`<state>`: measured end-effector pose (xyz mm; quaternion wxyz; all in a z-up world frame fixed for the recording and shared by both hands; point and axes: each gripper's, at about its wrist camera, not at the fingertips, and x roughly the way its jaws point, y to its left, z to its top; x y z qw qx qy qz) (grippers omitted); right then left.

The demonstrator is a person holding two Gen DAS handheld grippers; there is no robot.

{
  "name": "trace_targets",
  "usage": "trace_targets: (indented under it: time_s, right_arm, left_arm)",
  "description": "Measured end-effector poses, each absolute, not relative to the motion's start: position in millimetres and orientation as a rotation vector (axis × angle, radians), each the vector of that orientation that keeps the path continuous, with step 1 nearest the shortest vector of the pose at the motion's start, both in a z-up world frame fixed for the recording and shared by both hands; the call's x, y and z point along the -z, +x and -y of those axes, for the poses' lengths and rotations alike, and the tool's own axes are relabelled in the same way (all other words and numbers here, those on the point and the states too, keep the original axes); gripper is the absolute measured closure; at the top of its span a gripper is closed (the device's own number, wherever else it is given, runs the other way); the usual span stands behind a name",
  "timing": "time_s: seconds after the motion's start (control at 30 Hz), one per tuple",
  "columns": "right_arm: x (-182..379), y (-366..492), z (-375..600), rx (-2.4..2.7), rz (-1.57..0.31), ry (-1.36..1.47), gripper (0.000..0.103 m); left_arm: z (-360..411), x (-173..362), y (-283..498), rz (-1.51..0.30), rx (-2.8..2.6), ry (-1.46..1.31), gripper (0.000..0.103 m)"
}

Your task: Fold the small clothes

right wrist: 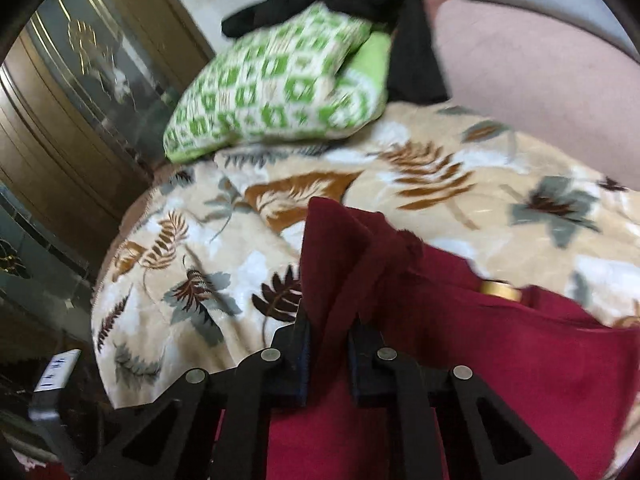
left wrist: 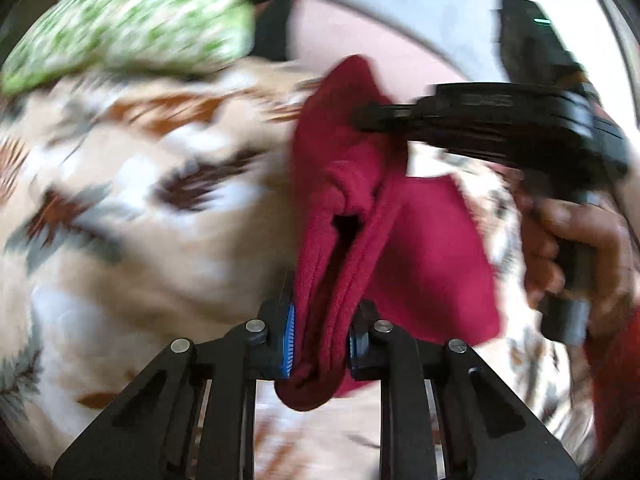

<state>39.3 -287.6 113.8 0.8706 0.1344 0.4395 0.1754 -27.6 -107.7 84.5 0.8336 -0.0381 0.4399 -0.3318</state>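
Left wrist view showed the left gripper (left wrist: 320, 340) clamped on a bunched edge of the red cloth (left wrist: 352, 208), which ran away from its fingers toward the right gripper (left wrist: 372, 118) (also pinching it, at the far end). The cloth hung stretched between both, lifted above the leaf-print blanket (left wrist: 140, 200).

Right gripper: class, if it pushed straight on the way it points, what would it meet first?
The right gripper is shut on the red cloth, so it meets that first; beyond lies the leaf-print blanket. Depth is uncertain.
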Motion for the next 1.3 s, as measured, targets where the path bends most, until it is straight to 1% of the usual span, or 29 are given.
trace_targets:
  time_s: [0.13,0.27,0.43,0.57,0.6,0.63,0.67,0.7,0.73,0.77,0.8,0.87,0.93,0.97,1.03,1.1,1.17,1.2,1.23,1.3]
  right_arm:
    - [-133,6,348,-0.3,-0.861,0.301,0.091]
    - [-135,-17,398,-0.213,-0.848,0.305,0.091]
    - [-102,-40,461,-0.075,-0.894,0.343,0.091]
    - [-52,-40,491,0.028,-0.956,0.404,0.091]
    - [-42,-39,496,0.029,-0.961,0.433,0.091]
    - [-38,-40,500,0.029,-0.948,0.455,0.09]
    - [-39,-43,503,0.029,-0.927,0.469,0.082]
    - [-44,-48,507,0.049,-0.913,0.466,0.073]
    - [-50,-53,509,0.077,-0.903,0.456,0.063]
    - [-61,-62,512,0.087,-0.887,0.46,0.061]
    - [-68,-69,513,0.07,-0.875,0.475,0.061]
    - [-85,-88,507,0.003,-0.844,0.498,0.061]
    - [-100,-104,489,-0.062,-0.825,0.456,0.061]
    - [-104,-110,475,-0.104,-0.819,0.418,0.061]
    - [-103,-117,445,-0.189,-0.83,0.374,0.061]
    - [-89,-121,429,-0.227,-0.875,0.354,0.067]
    - [-57,-123,423,-0.134,-0.963,0.247,0.075]
    - [-42,-122,426,-0.084,-0.998,0.225,0.084]
    - [-28,-121,433,-0.055,-1.028,0.243,0.103]
    - [-23,-126,444,-0.08,-1.01,0.351,0.103]
  left_arm:
    - [173,-112,-60,-0.891,0.833,0.002,0.087]
    - [235,-103,-70,-0.96,0.922,0.003,0.087]
    - [296,-61,-80,-1.069,0.953,0.042,0.087]
    - [316,-39,-82,-1.125,0.921,0.115,0.087]
    - [315,-40,-83,-1.145,0.925,0.129,0.084]
    - [312,-44,-83,-1.159,0.929,0.141,0.077]
    - [305,-53,-85,-1.162,0.946,0.154,0.073]
    - [293,-66,-88,-1.134,0.967,0.156,0.065]
    - [286,-77,-96,-1.1,0.975,0.157,0.054]
    - [273,-91,-100,-1.037,0.971,0.166,0.048]
    - [260,-103,-102,-0.97,0.951,0.176,0.039]
    - [243,-113,-101,-0.881,0.902,0.193,0.038]
    - [236,-108,-93,-0.837,0.808,0.241,0.038]
    - [233,-102,-87,-0.842,0.757,0.263,0.038]
    - [224,-83,-75,-0.911,0.708,0.262,0.039]
    - [225,-60,-66,-0.977,0.694,0.253,0.039]
    - [226,-36,-67,-1.042,0.683,0.263,0.038]
    - [226,-25,-66,-1.069,0.685,0.255,0.038]
    - [223,-24,-73,-1.075,0.682,0.246,0.037]
    - [218,-29,-74,-1.067,0.683,0.228,0.037]
